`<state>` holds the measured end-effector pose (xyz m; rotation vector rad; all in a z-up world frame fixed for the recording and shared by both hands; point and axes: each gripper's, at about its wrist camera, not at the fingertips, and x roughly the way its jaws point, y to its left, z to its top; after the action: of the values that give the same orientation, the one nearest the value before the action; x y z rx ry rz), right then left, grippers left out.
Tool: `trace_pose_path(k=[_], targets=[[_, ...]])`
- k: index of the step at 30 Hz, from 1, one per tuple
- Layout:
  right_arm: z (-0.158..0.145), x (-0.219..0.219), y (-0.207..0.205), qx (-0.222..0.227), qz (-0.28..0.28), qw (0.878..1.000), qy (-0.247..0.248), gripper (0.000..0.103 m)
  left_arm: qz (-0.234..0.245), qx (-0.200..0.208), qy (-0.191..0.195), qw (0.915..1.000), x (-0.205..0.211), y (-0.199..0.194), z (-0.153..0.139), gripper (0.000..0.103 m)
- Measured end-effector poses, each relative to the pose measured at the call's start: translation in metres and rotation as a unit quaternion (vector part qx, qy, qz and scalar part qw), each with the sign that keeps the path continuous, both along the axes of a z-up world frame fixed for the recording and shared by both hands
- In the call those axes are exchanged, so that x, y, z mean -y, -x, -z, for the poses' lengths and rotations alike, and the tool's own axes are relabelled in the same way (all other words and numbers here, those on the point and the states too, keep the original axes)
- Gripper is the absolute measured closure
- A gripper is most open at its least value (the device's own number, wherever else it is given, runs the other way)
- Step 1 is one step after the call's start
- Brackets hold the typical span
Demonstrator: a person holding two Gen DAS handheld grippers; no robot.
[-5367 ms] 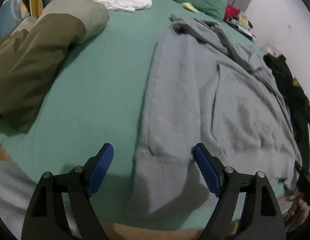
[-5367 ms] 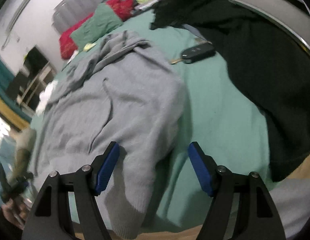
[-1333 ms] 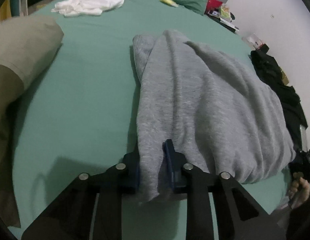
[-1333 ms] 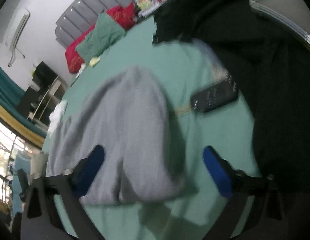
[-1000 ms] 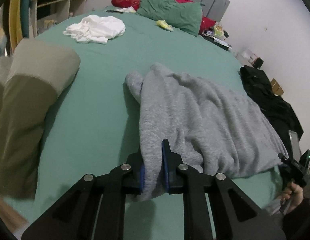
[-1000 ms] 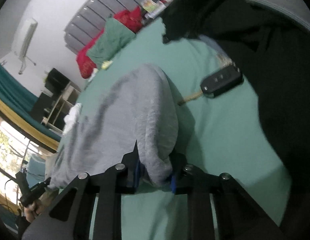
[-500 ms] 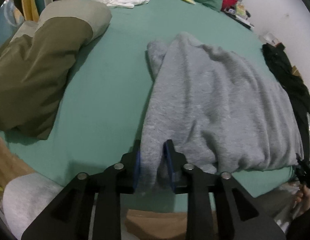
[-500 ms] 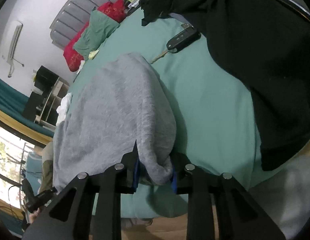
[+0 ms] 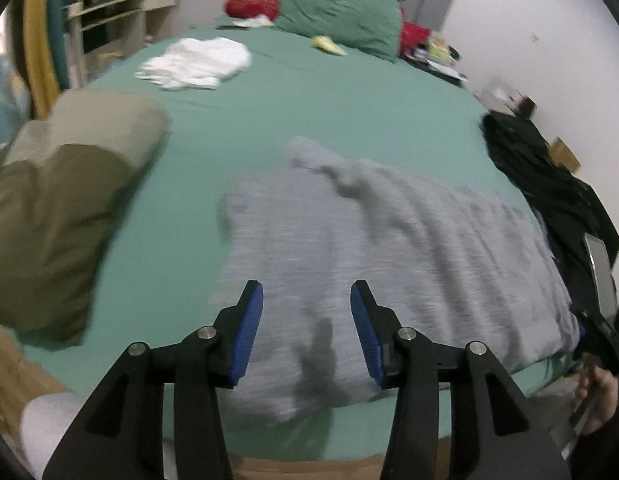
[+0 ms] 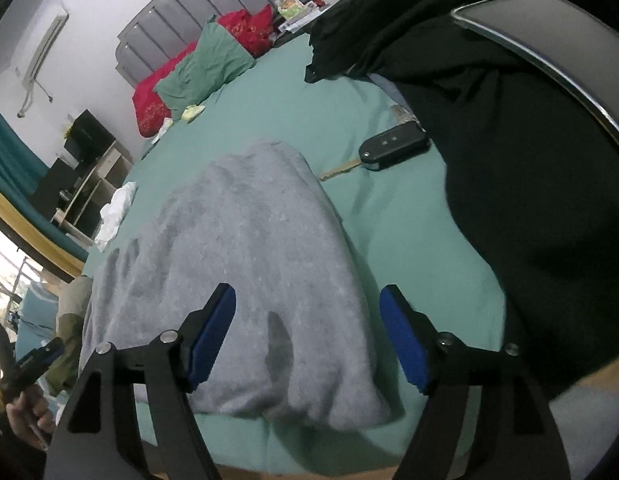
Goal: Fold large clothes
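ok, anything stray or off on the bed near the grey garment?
Yes. A car key lies loose on the green sheet, between the folded grey garment and the black clothing. It is apart from the garment, but a hard stray item there could get swept into a later fold.

Dim, motion-blurred fisheye views with dark corners.

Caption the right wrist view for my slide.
Open right claw over folded grey fleece garment on green bedsheet, black key fob beside.

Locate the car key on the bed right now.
In the right wrist view, the car key lies on the green sheet, between the grey garment and the black clothing.
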<state>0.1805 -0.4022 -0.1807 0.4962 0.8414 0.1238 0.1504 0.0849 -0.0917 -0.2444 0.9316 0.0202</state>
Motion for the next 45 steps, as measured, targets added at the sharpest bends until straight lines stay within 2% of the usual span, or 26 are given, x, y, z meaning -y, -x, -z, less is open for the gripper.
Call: trace_pose_path(k=[6, 9, 12, 14, 16, 18, 20, 21, 25, 27, 29, 30, 31, 32, 34, 36, 40, 45], targets=[[-0.018, -0.002, -0.044, 0.009, -0.073, 0.997, 0.024, 0.028, 0.052, -0.012, 0.001, 0.9986, 0.052, -0.037, -0.003, 0.054], [-0.014, 0.008, -0.066, -0.001, -0.109, 0.994, -0.008, 0.028, 0.075, -0.004, 0.005, 0.9971, 0.073, -0.049, -0.009, 0.054], [0.003, 0.015, -0.078, -0.021, -0.111, 0.993, -0.037, 0.028, 0.101, 0.006, 0.005, 0.9949, 0.099, -0.065, -0.014, 0.054], [0.021, 0.018, -0.080, -0.042, -0.111, 0.990, -0.075, 0.028, 0.117, 0.013, 0.003, 0.9931, 0.117, -0.074, -0.013, 0.054], [0.039, 0.021, -0.081, -0.064, -0.107, 0.987, -0.099, 0.028, 0.124, 0.013, -0.005, 0.9921, 0.131, -0.084, -0.005, 0.055], [0.045, 0.023, -0.077, -0.043, -0.098, 0.988, -0.112, 0.028, 0.124, -0.003, -0.009, 0.9922, 0.137, -0.094, 0.011, 0.055], [0.047, 0.022, -0.074, -0.032, -0.092, 0.988, -0.121, 0.026, 0.124, -0.042, -0.006, 0.9913, 0.140, -0.103, 0.035, 0.055], [0.047, 0.020, -0.074, -0.030, -0.096, 0.987, -0.123, 0.026, 0.126, -0.054, -0.017, 0.9904, 0.143, -0.105, 0.046, 0.055], [0.050, 0.003, -0.079, -0.030, -0.138, 0.976, -0.167, 0.026, 0.135, -0.037, -0.045, 0.9891, 0.151, -0.101, 0.058, 0.053], [0.051, -0.013, -0.080, -0.023, -0.159, 0.974, -0.159, 0.026, 0.131, -0.036, -0.041, 0.9899, 0.151, -0.101, 0.060, 0.052], [0.050, -0.027, -0.080, -0.017, -0.166, 0.977, -0.130, 0.025, 0.126, -0.033, -0.041, 0.9907, 0.150, -0.099, 0.062, 0.052], [0.050, -0.029, -0.080, -0.016, -0.164, 0.977, -0.133, 0.027, 0.124, -0.031, -0.043, 0.9908, 0.150, -0.098, 0.063, 0.052], [0.050, -0.029, -0.081, -0.016, -0.160, 0.976, -0.144, 0.039, 0.123, -0.029, -0.049, 0.9908, 0.153, -0.097, 0.063, 0.052], [0.052, -0.030, -0.082, -0.020, -0.160, 0.974, -0.160, 0.069, 0.123, -0.027, -0.056, 0.9905, 0.158, -0.098, 0.064, 0.052], [0.058, -0.032, -0.082, -0.027, -0.166, 0.966, -0.196, 0.071, 0.123, -0.025, -0.063, 0.9901, 0.160, -0.099, 0.063, 0.052], [0.051, -0.042, -0.078, -0.014, -0.172, 0.967, -0.185, 0.072, 0.124, -0.024, -0.063, 0.9899, 0.160, -0.099, 0.063, 0.052], [0.026, -0.052, -0.073, 0.015, -0.176, 0.965, -0.196, 0.074, 0.127, -0.027, -0.059, 0.9897, 0.155, -0.101, 0.061, 0.052], [0.000, -0.068, -0.060, 0.035, -0.172, 0.970, -0.167, 0.075, 0.124, -0.029, -0.078, 0.9888, 0.158, -0.099, 0.052, 0.052]])
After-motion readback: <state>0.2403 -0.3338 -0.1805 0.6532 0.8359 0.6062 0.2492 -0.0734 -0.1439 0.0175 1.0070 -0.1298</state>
